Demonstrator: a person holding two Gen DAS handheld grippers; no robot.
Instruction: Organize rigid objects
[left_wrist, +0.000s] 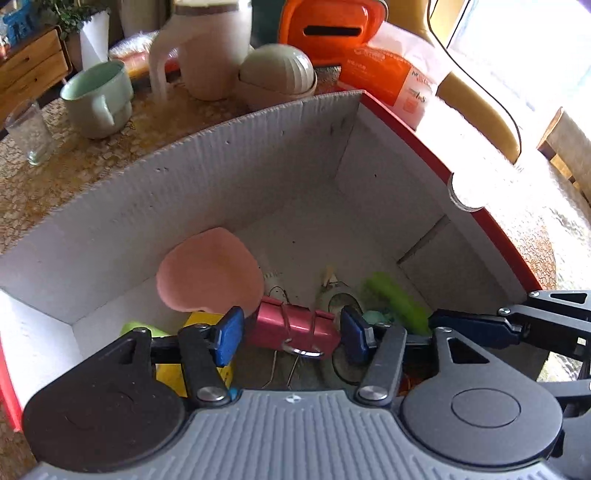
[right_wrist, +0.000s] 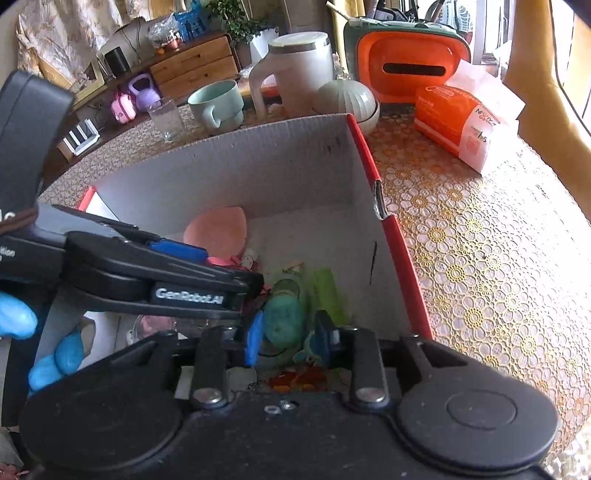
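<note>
Cluttered living-room worktop (right_wrist: 480, 258) under a flowered cloth, white-walled box (left_wrist: 221, 177) with red outside set on it. Left claw (left_wrist: 291, 334) deep in the box, pads spread either side of a pink binder clip (left_wrist: 291, 326), seemingly not clamped. Right claw (right_wrist: 288, 338) parted around a teal soft-looking lump (right_wrist: 286, 317), not closed on it. Risk, as a judgement: both claws crowded in one box, likely to collide; clip's wire handles likely to snag or twist free. Legible: "GenRobot.AI" on the left claw; orange pack (right_wrist: 461, 125) text unreadable.

Pink binder clip (left_wrist: 293, 328) inside white box (left_wrist: 184, 184)
</note>
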